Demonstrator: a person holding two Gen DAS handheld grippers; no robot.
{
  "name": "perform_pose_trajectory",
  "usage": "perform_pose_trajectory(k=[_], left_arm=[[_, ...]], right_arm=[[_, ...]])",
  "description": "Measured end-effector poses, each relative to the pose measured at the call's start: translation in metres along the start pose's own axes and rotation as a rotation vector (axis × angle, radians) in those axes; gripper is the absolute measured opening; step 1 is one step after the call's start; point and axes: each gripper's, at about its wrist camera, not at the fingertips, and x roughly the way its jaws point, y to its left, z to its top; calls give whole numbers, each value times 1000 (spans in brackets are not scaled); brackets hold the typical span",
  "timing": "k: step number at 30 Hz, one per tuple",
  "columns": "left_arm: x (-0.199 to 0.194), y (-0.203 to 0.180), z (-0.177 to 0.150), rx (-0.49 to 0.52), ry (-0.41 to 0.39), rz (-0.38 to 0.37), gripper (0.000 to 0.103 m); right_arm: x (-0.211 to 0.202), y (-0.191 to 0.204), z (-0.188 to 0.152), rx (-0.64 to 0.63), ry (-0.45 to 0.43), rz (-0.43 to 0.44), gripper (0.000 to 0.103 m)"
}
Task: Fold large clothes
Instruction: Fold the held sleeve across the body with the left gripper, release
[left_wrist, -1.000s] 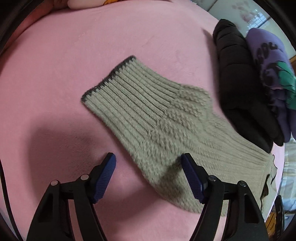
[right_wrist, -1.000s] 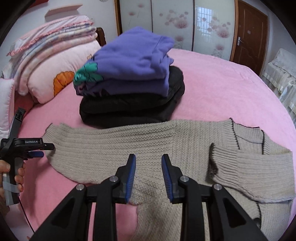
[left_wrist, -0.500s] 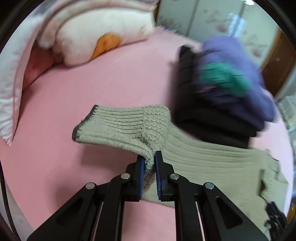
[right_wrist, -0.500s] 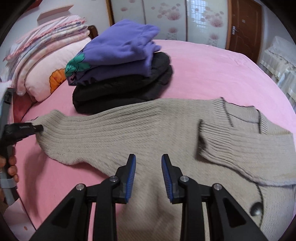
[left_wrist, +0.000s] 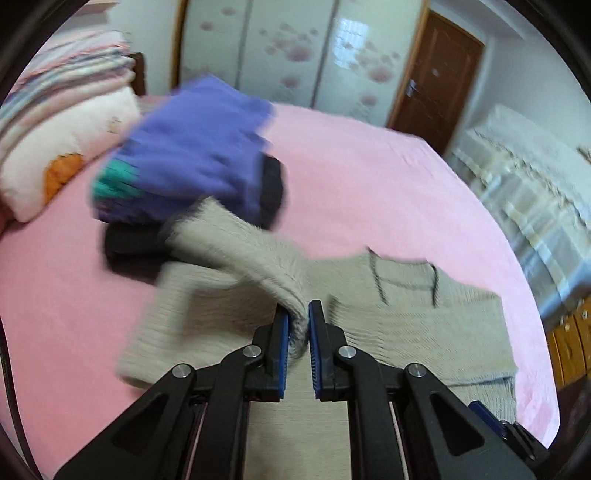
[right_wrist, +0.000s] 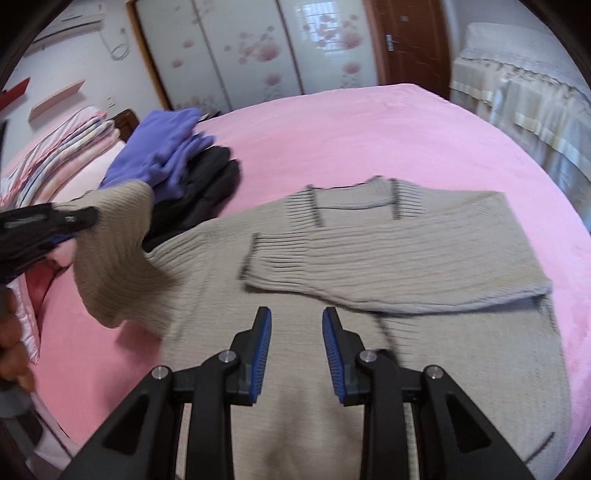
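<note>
Right wrist view: the grey sweater lies flat in the middle of the pink bed, with one sleeve already folded across. The left hand-held gripper pinches the other sleeve tight and lifts it, while the right hand-held gripper hangs partly open and empty, so most folds are left.

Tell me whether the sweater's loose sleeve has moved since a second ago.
Yes. The left tool, shut on the sleeve, has lifted it off the pink bed and carried it in toward the sweater's body, past the folded stack.
</note>
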Motion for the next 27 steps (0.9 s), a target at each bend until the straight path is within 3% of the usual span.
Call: perform_pose_trajectory(k=[4,6,7,8,12,15,17,20,22,24,27], left_arm=[[57,-48,-36,41,136,-14,11],[77,-66,-56,55,204,-31,22],[81,-73,-64,58,220,-38,34],[83,-79,-69,59,224,-64,41],[66,-75,-79,27,201,-157,48],[34,-57,-81,15,123,-164,59],[9,-41,-82,14,52,-134,69],[-21,-4,-79,2,-57,-26,81],[-37,21,-83,-5,-86,45,82],[-39,46,-90,-25,-84,123,82],[-27,82,-107,-93,-34,197,82]], right_arm=[[-5,-32,-2,27,5,-26,29],[-5,-42,-4,35,9,-35,29],[-4,-48,-5,40,12,-37,29],[-4,-54,-6,46,16,-34,29],[-1,-63,-8,53,25,-22,29],[0,-60,-7,45,31,7,29],[1,-54,-5,33,32,34,29],[6,-41,-2,15,43,75,29],[15,-31,3,-5,61,115,32],[24,-24,4,-20,80,140,38],[45,-15,5,-19,117,181,39]])
